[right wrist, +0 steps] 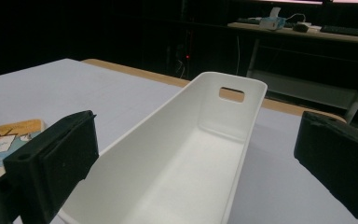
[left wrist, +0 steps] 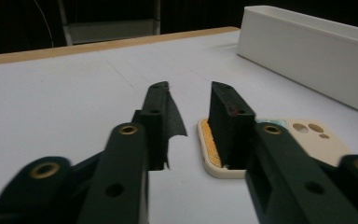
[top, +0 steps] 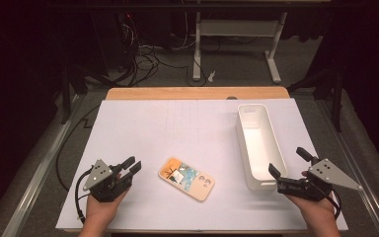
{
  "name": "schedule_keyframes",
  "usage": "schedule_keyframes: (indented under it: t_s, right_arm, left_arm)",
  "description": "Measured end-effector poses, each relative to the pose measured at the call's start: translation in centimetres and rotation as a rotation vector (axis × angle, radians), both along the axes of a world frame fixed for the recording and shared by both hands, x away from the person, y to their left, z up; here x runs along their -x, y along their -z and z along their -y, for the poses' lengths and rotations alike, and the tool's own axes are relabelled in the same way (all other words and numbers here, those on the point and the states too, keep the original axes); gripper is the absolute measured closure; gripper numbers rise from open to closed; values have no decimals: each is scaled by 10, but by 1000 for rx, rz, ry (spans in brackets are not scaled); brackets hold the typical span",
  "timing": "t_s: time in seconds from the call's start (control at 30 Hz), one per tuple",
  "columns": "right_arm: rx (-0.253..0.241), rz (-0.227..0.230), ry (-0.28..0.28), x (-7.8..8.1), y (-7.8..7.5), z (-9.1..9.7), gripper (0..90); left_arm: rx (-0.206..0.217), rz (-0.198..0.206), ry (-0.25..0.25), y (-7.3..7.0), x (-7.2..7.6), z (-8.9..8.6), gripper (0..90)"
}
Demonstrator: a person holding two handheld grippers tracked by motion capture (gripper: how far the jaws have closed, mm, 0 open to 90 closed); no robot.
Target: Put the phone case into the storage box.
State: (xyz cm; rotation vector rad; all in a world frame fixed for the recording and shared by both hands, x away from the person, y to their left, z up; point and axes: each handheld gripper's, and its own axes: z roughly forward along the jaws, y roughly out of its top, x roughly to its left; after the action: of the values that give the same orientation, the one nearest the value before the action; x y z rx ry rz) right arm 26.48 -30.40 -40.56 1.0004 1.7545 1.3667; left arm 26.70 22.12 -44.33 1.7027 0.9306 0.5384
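1. Left gripper [left wrist: 189, 112]: resting low on the table [top: 143, 128], jaws standing narrowly apart, nothing between them, aiming toward the case.
2. Case [top: 186, 179]: lying flat, camera holes up, just beyond the left jaws, untouched, probably placed for an easy pick.
3. Right gripper [top: 288, 165]: jaws gaping wide, empty, facing the near end of the bin [top: 259, 143].
4. Bin: sitting empty right of the case, likely waiting to receive it.
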Motion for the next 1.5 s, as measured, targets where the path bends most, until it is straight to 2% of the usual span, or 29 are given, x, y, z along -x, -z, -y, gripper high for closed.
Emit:
schedule_keyframes:
  t_s: [0.03,0.07,0.13,0.2,0.33,0.4,0.5,0.57,0.7,0.73,0.83,0.9,0.93,1.0,1.03,1.1,1.13,1.2,1.27,1.33,1.4,1.47,1.5]
  right_arm:
    - [0,0,0,0,0,0,1]
    - [-1,0,0,0,0,0,0]
    - [-1,1,0,0,0,0,1]
    - [-2,0,0,0,0,0,1]
    - [-4,0,1,0,0,0,0]
    - [-4,0,1,0,0,0,1]
    - [-6,-2,3,0,0,0,0]
    - [-7,-3,4,0,0,0,0]
    - [-10,-3,3,0,0,1,0]
    - [-11,-3,3,-1,0,1,0]
    - [-11,-4,2,-1,0,1,1]
    - [-10,-4,2,-1,1,0,0]
    - [-11,-5,2,-1,1,0,0]
    - [-12,-6,1,-1,1,0,0]
    - [-12,-6,0,-1,1,0,0]
    - [-13,-5,0,-1,1,0,1]
    - [-13,-3,0,-1,1,0,0]
    - [-12,-3,-1,-1,1,0,0]
    - [-13,-5,-3,-1,1,0,1]
    - [-12,-5,-5,-1,1,-1,0]
    - [-12,-1,-7,-1,1,-1,0]
    - [-11,1,-7,-1,0,0,0]
    - [-12,0,-6,-1,0,0,0]
  left_arm:
    - [0,-5,-4,0,0,0,755]
    - [2,-7,-10,0,0,1,824]
    - [10,-11,-30,-1,0,1,891]
    - [18,-19,-41,-2,-1,1,898]
    - [24,-26,-24,0,-2,2,899]
    - [4,-27,-7,1,-4,5,900]
    - [-3,-33,23,4,-8,10,900]
    - [-2,-57,47,5,-13,13,900]
    - [-30,-94,54,6,-27,23,900]
    - [-48,-112,59,7,-35,28,900]
    - [-61,-121,64,8,-43,34,900]
    - [-72,-136,73,9,-51,42,900]
    - [-76,-158,78,11,-58,51,900]
    - [-85,-166,75,12,-62,55,900]
    - [-91,-190,80,15,-69,65,900]
    - [-96,-193,80,16,-72,69,900]
    - [-120,-199,83,17,-77,78,900]
    - [-126,-202,89,17,-81,83,900]
    - [-157,-205,97,18,-87,92,900]
    - [-204,-234,98,21,-97,103,900]
    - [-208,-243,95,22,-99,105,900]
    - [-244,-269,97,26,-105,110,900]
    - [-244,-269,97,26,-105,110,900]
